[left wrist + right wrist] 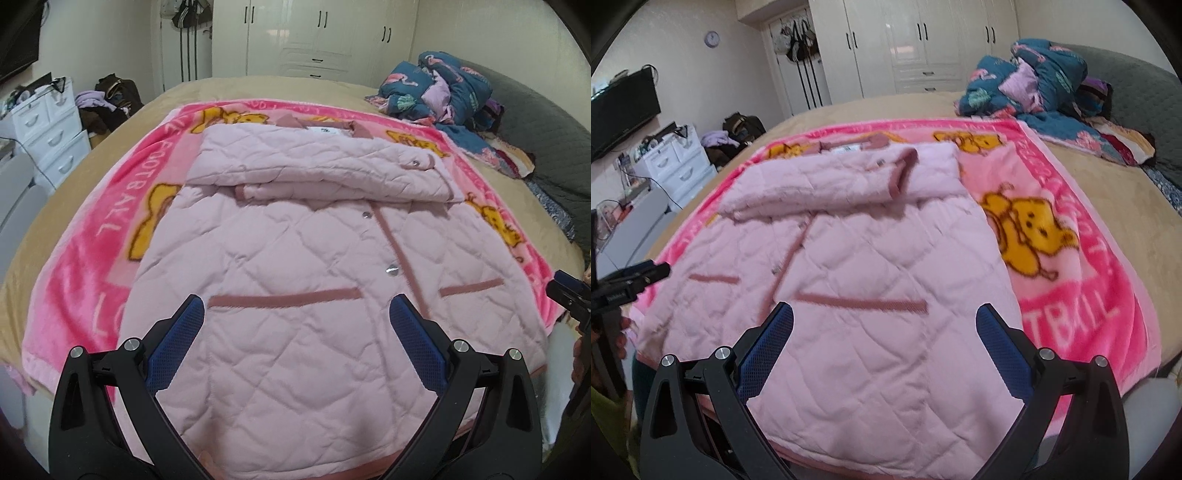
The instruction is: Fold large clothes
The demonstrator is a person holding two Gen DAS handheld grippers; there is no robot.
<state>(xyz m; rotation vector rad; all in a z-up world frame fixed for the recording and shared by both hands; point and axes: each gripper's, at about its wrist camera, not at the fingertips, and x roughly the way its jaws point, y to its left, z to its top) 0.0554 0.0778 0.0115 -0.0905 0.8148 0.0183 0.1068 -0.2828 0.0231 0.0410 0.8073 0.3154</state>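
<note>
A pale pink quilted jacket lies front-up on a bright pink cartoon-print blanket, which is spread over a bed with a beige cover. The jacket's sleeves are folded across its chest, forming a thick band across the far part of the garment, with a dusty-rose cuff lying on top in the right wrist view. The collar points to the far side, and the hem is at the near edge of the bed, directly beneath both grippers.

The left gripper hovers over the near left part of the jacket, its jaws spread wide and holding nothing; the blue pads frame the left pocket trim and the snap placket. The right gripper hangs over the near right part of the jacket, likewise wide open and empty, with the right pocket trim just beyond its fingertips. Whether either one touches the fabric cannot be told.

Each gripper shows at the edge of the other's view: the right one at the far right of the left wrist view, the left one at the left edge of the right wrist view.

A crumpled blue patterned quilt sits at the far right of the bed, well apart from the jacket. White wardrobes line the far wall, and a white drawer unit stands to the left.
</note>
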